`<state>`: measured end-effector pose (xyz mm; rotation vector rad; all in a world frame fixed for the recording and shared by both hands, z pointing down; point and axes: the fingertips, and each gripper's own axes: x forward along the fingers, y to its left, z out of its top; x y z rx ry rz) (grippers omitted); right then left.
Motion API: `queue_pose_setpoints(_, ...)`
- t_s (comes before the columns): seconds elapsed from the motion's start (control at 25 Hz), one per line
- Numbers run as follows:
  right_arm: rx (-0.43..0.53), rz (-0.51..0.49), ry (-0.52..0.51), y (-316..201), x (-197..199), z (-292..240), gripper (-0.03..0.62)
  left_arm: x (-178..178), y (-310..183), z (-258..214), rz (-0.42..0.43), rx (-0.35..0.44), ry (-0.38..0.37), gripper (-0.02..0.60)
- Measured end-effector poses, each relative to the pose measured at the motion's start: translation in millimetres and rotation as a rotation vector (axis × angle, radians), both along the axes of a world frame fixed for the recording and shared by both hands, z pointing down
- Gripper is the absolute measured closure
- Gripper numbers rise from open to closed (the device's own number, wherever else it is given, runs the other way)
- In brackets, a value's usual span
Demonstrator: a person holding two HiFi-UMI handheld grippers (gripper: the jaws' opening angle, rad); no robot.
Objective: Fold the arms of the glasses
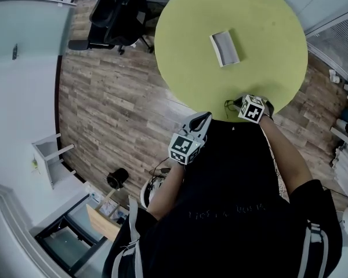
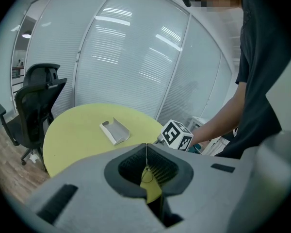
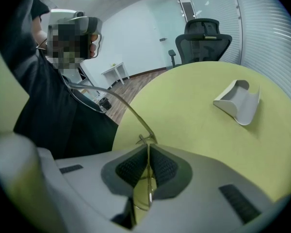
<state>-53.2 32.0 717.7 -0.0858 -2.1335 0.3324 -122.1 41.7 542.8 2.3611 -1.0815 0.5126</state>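
The glasses [image 3: 122, 104] are thin wire-framed; I hold them in the air at the near edge of the round yellow-green table [image 1: 185, 57]. My right gripper [image 3: 148, 144] is shut on the frame, and one thin arm rises from its jaws up and to the left. In the head view the glasses [image 1: 227, 104] show only as a thin dark wire beside my right gripper [image 1: 239, 103]. My left gripper [image 1: 204, 118] is just left of it, off the table's edge. In its own view the left gripper [image 2: 146, 148] is shut, with a thin wire loop [image 2: 146, 176] of the glasses between its pads.
A white curved holder [image 1: 225, 48] lies near the middle of the table, also seen from both grippers [image 2: 114, 131] [image 3: 238, 102]. A black office chair [image 1: 116, 16] stands on the wooden floor beyond the table's left side. My body is close behind the grippers.
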Motion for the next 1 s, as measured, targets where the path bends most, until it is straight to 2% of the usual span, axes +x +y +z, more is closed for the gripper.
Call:
queue_pose_setpoints(0.4, -0.018, 0.045, -0.075, 5.2, 0.5, -18.7, 0.556, 0.7, -0.6, 1.5, 0.01, -0.004, 0.004, 0.563)
queue_pose_setpoints(0.56, -0.011, 0.127, -0.123, 0.5, 6.8, -32.5, 0.556, 5.1, -7.7, -2.1, 0.022, 0.011, 0.028, 0.563)
queue_pose_setpoints(0.68, -0.039, 0.181, -0.145, 5.9, 14.2, -36.9, 0.556, 8.3, -6.8, -0.9, 0.039, 0.006, 0.036, 0.563)
queue_pose_setpoints(1.0, -0.067, 0.268, -0.205, 17.0, 14.5, -64.0, 0.554, 4.7, -12.1, 7.6, 0.034, 0.002, 0.036, 0.563)
